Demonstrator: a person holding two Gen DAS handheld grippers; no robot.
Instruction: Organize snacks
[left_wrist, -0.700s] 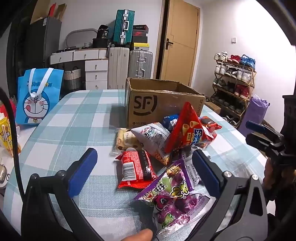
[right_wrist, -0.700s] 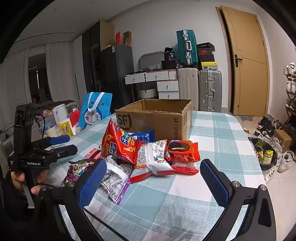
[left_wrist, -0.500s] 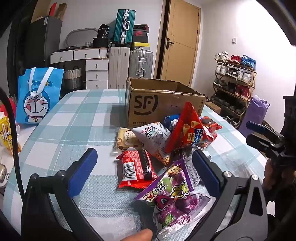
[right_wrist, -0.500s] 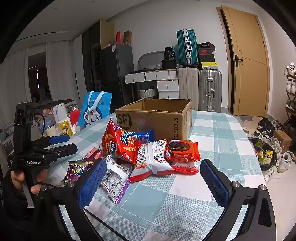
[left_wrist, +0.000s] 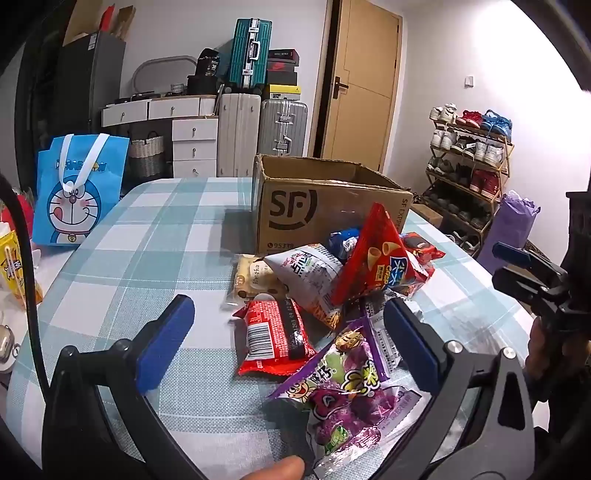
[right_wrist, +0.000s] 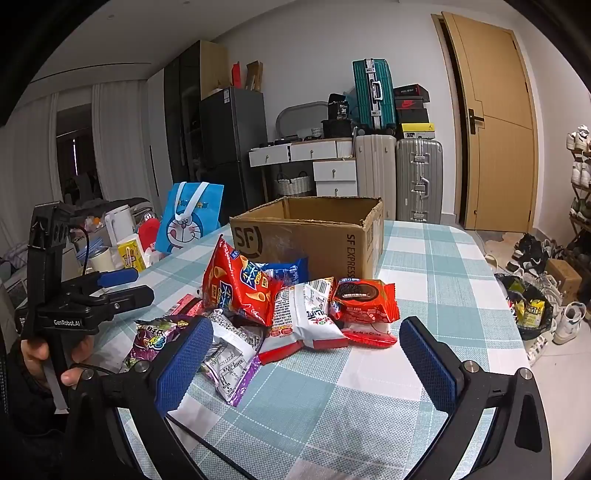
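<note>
Change: nothing has shifted since the earlier frames; both grippers hover as before.
Left hand-held gripper (left_wrist: 288, 341): jaws wide, empty, over the purple gummy bag (left_wrist: 343, 391).
Right hand-held gripper (right_wrist: 306, 363): wide, empty.
Snacks: heaped on the desk (right_wrist: 436, 280), touching the cardboard box (right_wrist: 314, 236).
Progress: box looks empty; all packets left.
Around: blue tote (left_wrist: 77, 192) well apart; nothing blocks.
</note>
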